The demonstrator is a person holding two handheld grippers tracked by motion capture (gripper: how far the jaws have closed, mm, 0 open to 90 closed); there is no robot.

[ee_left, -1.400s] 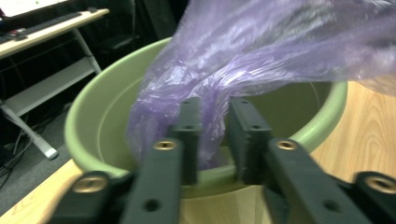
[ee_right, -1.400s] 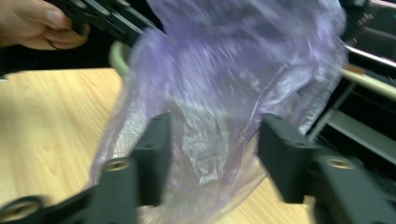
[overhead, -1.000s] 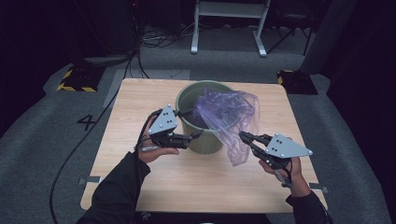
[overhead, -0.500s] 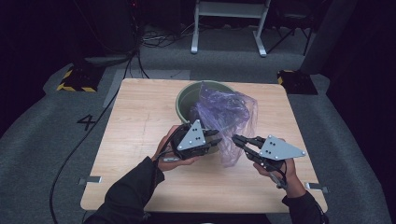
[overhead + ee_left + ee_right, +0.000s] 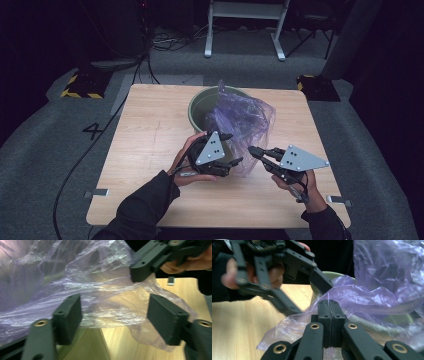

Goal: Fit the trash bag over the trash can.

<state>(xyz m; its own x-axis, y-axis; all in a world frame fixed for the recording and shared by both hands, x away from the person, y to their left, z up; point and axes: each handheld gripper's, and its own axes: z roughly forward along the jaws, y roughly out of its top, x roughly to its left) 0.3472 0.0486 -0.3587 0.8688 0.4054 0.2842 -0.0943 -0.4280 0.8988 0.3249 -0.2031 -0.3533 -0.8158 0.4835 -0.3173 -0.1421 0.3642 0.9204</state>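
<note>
Your right gripper [image 5: 253, 150] fingers pinch the thin purple plastic bag [image 5: 240, 120] beside the round green bin [image 5: 200, 107]; your left gripper [image 5: 234, 149] fingers, just reopening, straddle the bag without pressing it.

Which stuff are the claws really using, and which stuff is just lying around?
Used: purple plastic bag, green bin, left claw open around the bag, right claw shut on the bag.
Lying around: black cable, yellow-striped block, white stand.

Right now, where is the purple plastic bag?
In the high view the purple plastic bag drapes over the near right rim of the green bin at the table's far middle, its loose lower edge pinched by the right gripper.
</note>
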